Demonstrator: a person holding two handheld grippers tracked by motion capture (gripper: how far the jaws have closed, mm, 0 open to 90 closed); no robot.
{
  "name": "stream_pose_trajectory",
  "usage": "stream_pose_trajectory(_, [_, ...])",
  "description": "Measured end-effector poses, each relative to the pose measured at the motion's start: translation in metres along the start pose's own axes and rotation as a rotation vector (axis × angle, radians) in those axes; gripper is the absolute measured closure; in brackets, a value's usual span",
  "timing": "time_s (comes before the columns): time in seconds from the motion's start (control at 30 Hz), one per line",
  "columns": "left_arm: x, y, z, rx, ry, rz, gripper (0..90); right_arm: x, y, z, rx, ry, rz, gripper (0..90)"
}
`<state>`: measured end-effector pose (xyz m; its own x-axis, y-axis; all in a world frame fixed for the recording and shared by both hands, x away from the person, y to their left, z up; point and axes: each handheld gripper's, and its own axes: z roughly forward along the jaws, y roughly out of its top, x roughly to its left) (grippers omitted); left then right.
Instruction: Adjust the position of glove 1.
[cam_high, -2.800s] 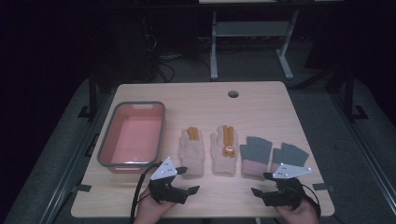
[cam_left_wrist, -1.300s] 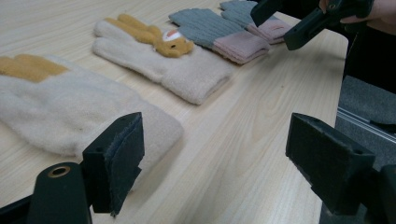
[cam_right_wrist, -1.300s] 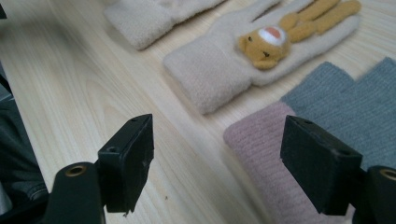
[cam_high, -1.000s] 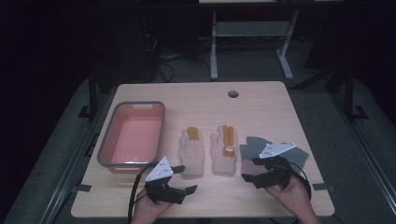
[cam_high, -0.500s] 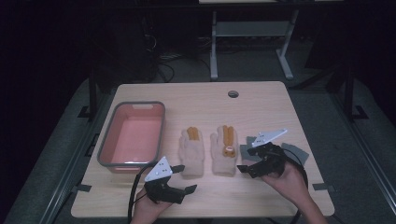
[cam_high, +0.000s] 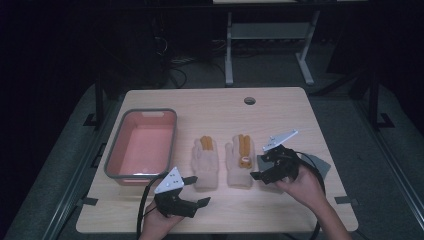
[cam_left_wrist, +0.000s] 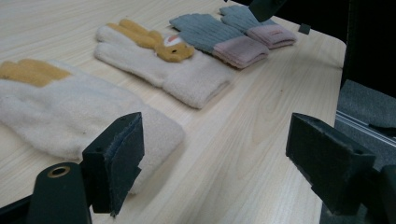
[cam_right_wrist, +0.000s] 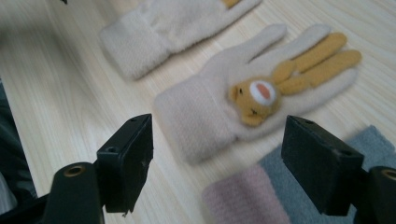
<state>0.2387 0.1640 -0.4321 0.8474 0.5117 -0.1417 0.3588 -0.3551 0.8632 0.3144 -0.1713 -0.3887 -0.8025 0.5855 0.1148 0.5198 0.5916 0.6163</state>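
The left gripper (cam_high: 200, 191) sits at the near table edge, jaws wide apart and empty; the plain cream glove (cam_left_wrist: 70, 112) lies just beyond its left finger (cam_left_wrist: 116, 158). The right gripper (cam_high: 260, 170) hovers tilted, jaws fully spread, holding nothing. Between and past its fingers (cam_right_wrist: 128, 158) lies the bear glove (cam_right_wrist: 252, 98), cuff nearest. The grey gloves (cam_high: 320, 164) sit beneath it, probably not touching. Farther left stands the pink tub (cam_high: 112, 160).

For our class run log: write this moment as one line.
right gripper: open, over cream knitted bear glove | left gripper: open, idle | pink plastic tub: empty
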Motion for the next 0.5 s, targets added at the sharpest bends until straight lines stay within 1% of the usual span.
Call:
stream_pose_trajectory(0.03, [0.0,0.0,0.0,-0.003,-0.001,-0.004,19.4,-0.001,0.001,0.001,-0.002,0.007,0.008,24.9])
stream_pose_trajectory(0.13, [0.001,0.0,0.0,-0.003,0.0,-0.002,19.4,-0.002,0.004,0.003,0.008,0.004,0.006,24.9])
stream_pose_trajectory(0.2, [0.002,0.0,-0.001,-0.002,0.002,-0.004,19.4,-0.004,0.007,0.005,0.017,0.005,0.001,24.9])
stream_pose_trajectory(0.23, [0.002,0.0,-0.001,-0.005,0.004,-0.012,19.2,-0.004,0.01,0.006,0.022,0.005,-0.008,24.9])
stream_pose_trajectory(0.33, [0.003,0.0,-0.001,-0.007,0.004,-0.012,19.1,-0.004,0.014,0.007,0.027,0.004,-0.008,24.9])
stream_pose_trajectory(0.37, [0.003,-0.001,-0.001,-0.011,0.004,-0.014,19.1,-0.004,0.016,0.009,0.03,0.001,-0.017,25.0])
stream_pose_trajectory(0.5, [0.004,-0.001,-0.001,-0.005,0.004,-0.021,19.0,-0.006,0.025,0.017,0.047,0.001,-0.031,25.0])
